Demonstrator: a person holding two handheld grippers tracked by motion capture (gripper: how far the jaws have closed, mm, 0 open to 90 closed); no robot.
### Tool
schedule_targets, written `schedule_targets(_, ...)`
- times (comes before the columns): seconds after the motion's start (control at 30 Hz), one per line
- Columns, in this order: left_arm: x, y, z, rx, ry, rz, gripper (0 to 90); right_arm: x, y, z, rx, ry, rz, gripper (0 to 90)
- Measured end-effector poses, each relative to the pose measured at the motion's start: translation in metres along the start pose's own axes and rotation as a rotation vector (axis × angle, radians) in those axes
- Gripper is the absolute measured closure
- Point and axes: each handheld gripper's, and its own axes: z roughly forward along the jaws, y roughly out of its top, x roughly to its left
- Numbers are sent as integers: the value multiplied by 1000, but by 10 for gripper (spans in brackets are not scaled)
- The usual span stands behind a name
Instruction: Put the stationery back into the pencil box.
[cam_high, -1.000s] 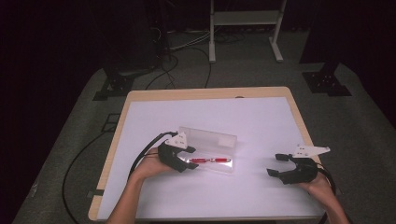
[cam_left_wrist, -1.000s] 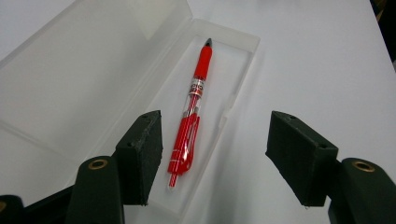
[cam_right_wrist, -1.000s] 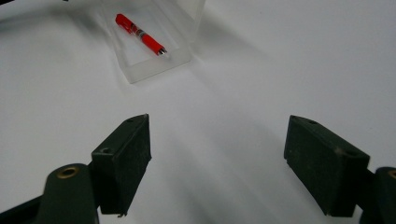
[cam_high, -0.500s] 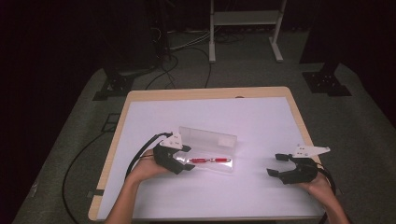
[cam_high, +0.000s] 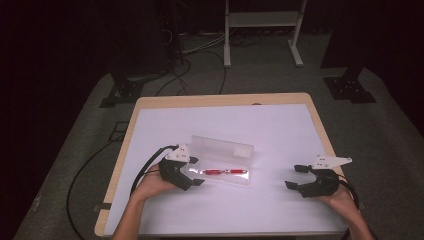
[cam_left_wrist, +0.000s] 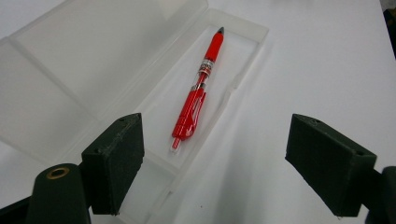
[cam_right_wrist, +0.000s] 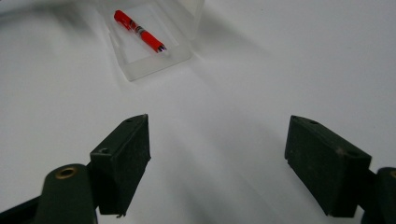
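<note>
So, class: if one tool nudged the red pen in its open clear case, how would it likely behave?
The red pen looks rigid and light, so it would probably slide easily. Its round barrel might roll, though the clip and the walls of the clear case should stop it.

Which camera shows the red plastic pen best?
The left gripper view: the red plastic pen lies close and sharp inside the clear plastic case, clip and tip visible. The right gripper view shows it small and far; the high view, a thin red line.
</note>
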Motion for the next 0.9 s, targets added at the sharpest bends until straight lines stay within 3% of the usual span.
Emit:
schedule_targets(0.43,-3,-3,-7,7,25,-14,116,0,0,0,3,-5,2,201)
schedule_targets(0.9,-6,-20,-21,-12,65,-39,103,1,0,3,14,-8,2,198)
